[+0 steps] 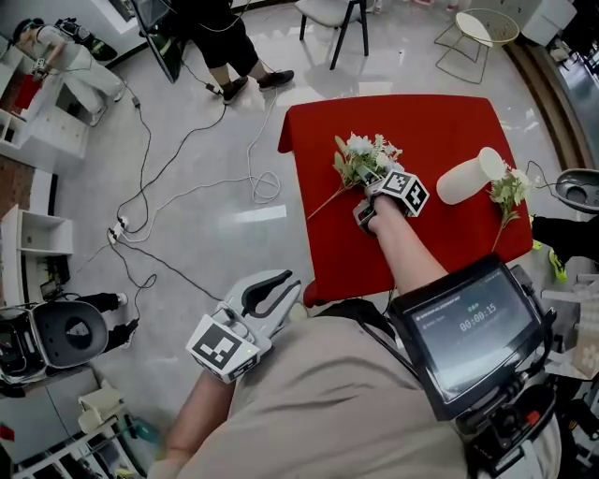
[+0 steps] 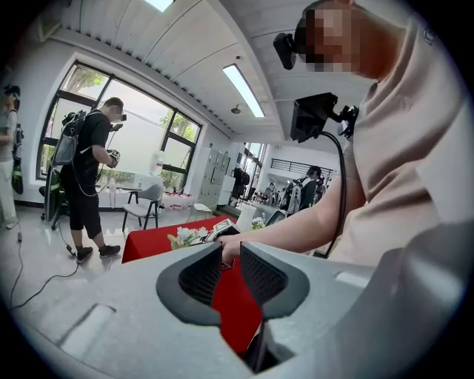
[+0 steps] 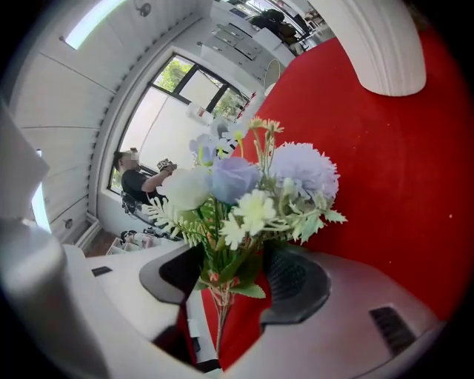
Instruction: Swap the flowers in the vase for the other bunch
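A bunch of white and lilac flowers (image 1: pixel 360 159) lies on the red table (image 1: pixel 440 122), one long stem trailing to the lower left. My right gripper (image 1: pixel 367 189) reaches into it from the near side. In the right gripper view the bunch (image 3: pixel 244 192) stands between the jaws of the right gripper (image 3: pixel 235 259); its leaves brush the pads, while the thin stems sit loose in the gap. A white vase (image 1: pixel 465 178) lies on its side, a second small bunch (image 1: pixel 508 190) beside its mouth. My left gripper (image 1: pixel 292 281) hangs off the table near my body, narrowly open with nothing between the pads (image 2: pixel 231 248).
Cables (image 1: pixel 187 187) snake over the floor left of the table. A person (image 1: pixel 211 37) stands beyond, with a chair (image 1: pixel 332 14) and a wire stool (image 1: pixel 477 33) at the back. A screen device (image 1: pixel 468 327) hangs at my chest. White shelves (image 1: pixel 28 103) line the left.
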`<state>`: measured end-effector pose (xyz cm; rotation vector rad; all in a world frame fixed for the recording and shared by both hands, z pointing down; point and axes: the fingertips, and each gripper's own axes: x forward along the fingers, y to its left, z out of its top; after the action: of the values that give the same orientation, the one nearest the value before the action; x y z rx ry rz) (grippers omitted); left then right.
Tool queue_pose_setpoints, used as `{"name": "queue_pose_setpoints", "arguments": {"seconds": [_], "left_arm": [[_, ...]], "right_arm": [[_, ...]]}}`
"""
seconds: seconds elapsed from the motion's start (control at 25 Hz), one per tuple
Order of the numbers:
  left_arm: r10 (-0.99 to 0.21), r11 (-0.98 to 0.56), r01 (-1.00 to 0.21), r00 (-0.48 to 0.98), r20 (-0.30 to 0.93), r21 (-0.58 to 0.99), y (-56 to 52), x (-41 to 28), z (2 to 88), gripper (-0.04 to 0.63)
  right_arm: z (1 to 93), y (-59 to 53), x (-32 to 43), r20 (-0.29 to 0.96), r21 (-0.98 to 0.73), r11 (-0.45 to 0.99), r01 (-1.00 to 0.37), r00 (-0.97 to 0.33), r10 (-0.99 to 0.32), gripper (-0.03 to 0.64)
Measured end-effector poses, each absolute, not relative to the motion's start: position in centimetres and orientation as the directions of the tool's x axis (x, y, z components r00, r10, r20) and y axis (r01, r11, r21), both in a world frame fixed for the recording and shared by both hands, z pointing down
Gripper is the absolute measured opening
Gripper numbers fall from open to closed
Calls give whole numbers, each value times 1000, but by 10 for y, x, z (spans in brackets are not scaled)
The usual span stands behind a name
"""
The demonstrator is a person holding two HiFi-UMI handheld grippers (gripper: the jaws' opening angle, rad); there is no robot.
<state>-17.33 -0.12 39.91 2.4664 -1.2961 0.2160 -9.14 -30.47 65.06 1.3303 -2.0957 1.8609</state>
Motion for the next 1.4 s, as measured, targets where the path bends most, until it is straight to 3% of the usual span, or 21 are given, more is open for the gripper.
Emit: {"name": "queue_pose_setpoints", "arguments": {"seconds": [0.64,1.4], "left_arm": [[-779,-495,-834,551,300,245,-7,-180,402,61],[-721,-603,-769,640,266,215,13,-174,392,61]], "right_arm": [[660,-302,-96,566,-775,-75,-627,-636,-524,85],[584,-288,-58,493,-647,192,-738,-597,-633,51]]}}
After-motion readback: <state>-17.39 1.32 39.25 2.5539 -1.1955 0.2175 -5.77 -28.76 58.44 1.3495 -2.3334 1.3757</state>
